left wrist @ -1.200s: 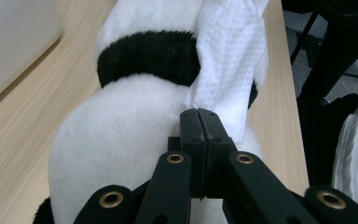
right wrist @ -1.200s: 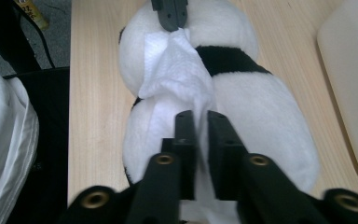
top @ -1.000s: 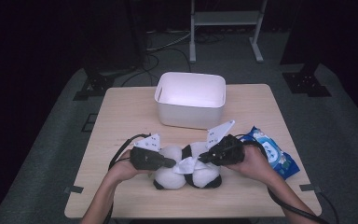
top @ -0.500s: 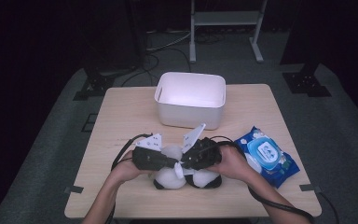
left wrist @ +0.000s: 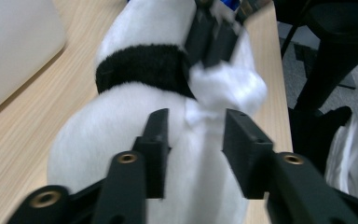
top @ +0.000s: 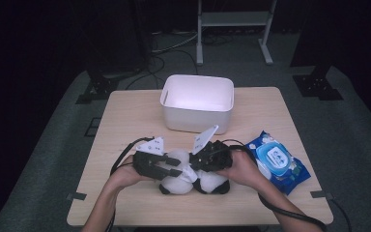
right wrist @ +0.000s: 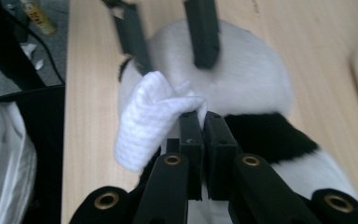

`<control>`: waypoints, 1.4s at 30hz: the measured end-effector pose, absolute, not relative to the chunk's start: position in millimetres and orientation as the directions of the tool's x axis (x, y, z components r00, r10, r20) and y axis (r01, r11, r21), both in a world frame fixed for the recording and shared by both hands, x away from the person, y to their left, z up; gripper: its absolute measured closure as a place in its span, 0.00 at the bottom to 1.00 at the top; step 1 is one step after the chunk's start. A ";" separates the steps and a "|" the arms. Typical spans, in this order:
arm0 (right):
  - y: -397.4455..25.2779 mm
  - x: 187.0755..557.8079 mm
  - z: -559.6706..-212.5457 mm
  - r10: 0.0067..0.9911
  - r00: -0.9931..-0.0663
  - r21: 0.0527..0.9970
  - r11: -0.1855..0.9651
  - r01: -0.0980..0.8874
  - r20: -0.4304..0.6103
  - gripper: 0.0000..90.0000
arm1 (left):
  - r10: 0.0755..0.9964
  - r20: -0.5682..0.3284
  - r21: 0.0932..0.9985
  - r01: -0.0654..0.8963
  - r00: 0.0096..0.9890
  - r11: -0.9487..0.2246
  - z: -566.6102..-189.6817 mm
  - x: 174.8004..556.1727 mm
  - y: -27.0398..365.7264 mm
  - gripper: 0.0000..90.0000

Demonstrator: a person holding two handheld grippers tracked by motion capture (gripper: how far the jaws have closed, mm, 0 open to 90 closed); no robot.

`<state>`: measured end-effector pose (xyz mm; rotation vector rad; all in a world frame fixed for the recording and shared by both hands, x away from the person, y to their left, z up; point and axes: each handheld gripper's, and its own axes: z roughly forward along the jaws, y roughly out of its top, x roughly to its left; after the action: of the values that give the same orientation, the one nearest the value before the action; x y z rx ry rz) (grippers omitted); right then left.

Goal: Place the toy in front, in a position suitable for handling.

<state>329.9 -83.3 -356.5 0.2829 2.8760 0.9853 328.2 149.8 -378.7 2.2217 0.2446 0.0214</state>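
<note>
White bin (top: 197, 104) empty; right gripper (right wrist: 200, 122) pinching wipe (right wrist: 149, 119); left gripper (left wrist: 193, 133) agape.

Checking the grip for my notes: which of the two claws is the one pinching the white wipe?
The right claw: its jaws are shut on the white wipe over the panda plush. The left claw is open, straddling the plush.

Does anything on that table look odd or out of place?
Nothing looks spilled or broken. The panda toy lies on its side near the table's front edge, while the right gripper pinches a white wipe against it. The wipes pack sits askew, and the tub stands upright.
</note>
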 end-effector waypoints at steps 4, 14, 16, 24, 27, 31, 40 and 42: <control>-97.0 335.0 -349.3 0.239 -0.970 0.624 0.764 0.164 -0.038 0.96 | 0.196 -0.081 0.786 0.183 0.977 -0.591 -380.6 330.4 157.3 0.50; -142.3 340.1 -336.2 0.342 -0.939 0.638 0.732 0.237 -0.044 0.96 | 0.277 -0.083 0.760 0.241 0.957 -0.604 -390.2 338.7 173.4 0.28; -151.3 340.9 -335.3 0.356 -0.934 0.638 0.728 0.250 -0.041 0.96 | 0.293 -0.102 0.747 0.267 0.951 -0.609 -397.8 343.2 176.7 0.21; -181.9 346.4 -345.0 0.427 -0.904 0.614 0.716 0.332 -0.009 0.95 | 0.279 -0.142 0.762 0.285 0.950 -0.582 -407.3 346.2 177.7 0.16; -183.3 347.9 -347.1 0.430 -0.903 0.609 0.719 0.336 -0.010 0.95 | 0.268 -0.132 0.764 0.271 0.954 -0.586 -407.8 345.8 175.1 0.16; -177.0 349.9 -345.4 0.429 -0.903 0.618 0.713 0.332 -0.010 0.95 | 0.250 -0.125 0.770 0.253 0.960 -0.586 -409.6 343.6 167.2 0.16; -134.6 352.0 -341.6 0.354 -0.934 0.604 0.754 0.257 -0.044 0.95 | 0.235 -0.111 0.772 0.232 0.966 -0.591 -410.3 340.7 157.4 0.16; -120.5 354.1 -345.6 0.330 -0.943 0.597 0.765 0.241 -0.042 0.95 | 0.235 -0.111 0.772 0.233 0.966 -0.591 -410.4 340.7 157.7 0.16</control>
<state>354.1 -120.5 -345.6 0.4576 2.8146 0.9219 340.7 157.7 -410.4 2.2225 0.3269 0.0033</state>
